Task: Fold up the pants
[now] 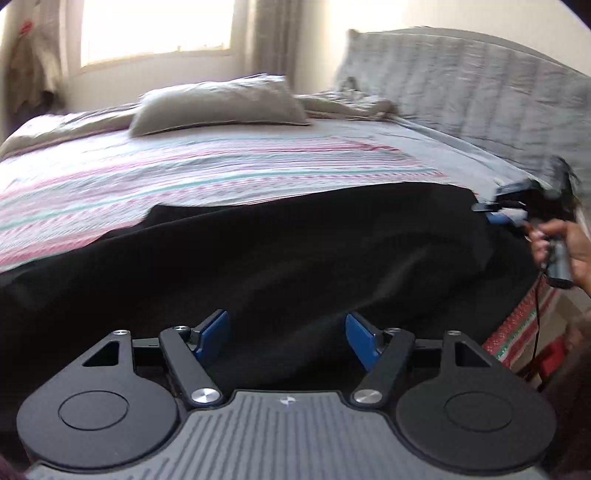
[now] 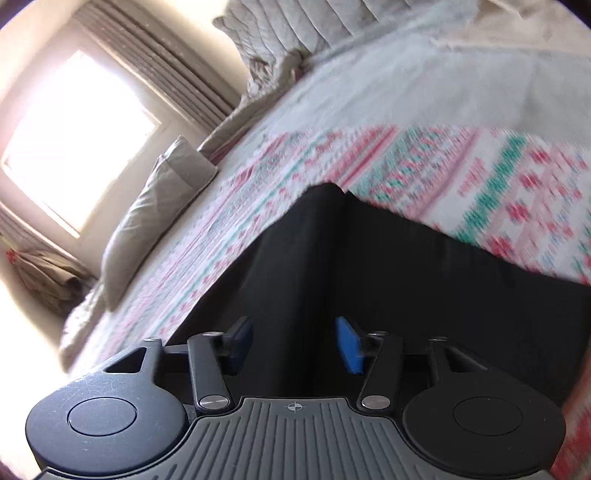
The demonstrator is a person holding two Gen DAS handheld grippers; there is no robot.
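Note:
Black pants (image 1: pixel 295 251) lie spread across the near side of the bed on a striped sheet (image 1: pixel 184 173). My left gripper (image 1: pixel 286 336) hovers over their near edge. Its blue pads (image 1: pixel 212 334) stand wide apart, and nothing is between them. At the far right a hand (image 1: pixel 569 243) holds my right gripper (image 1: pixel 495 208), blurred, at the pants' right end. In the right wrist view the pants (image 2: pixel 388 280) show a corner pointing away and a lengthwise crease. There my right gripper (image 2: pixel 295 345) is open just above the cloth, with its pads clear of it.
A beige pillow (image 1: pixel 221 105) lies at the far side of the bed, under the bright window (image 1: pixel 155 29). A grey quilted blanket (image 1: pixel 461 92) is piled at the back right. The bed's edge (image 1: pixel 517 328) drops off at the right, with a cable hanging beside it.

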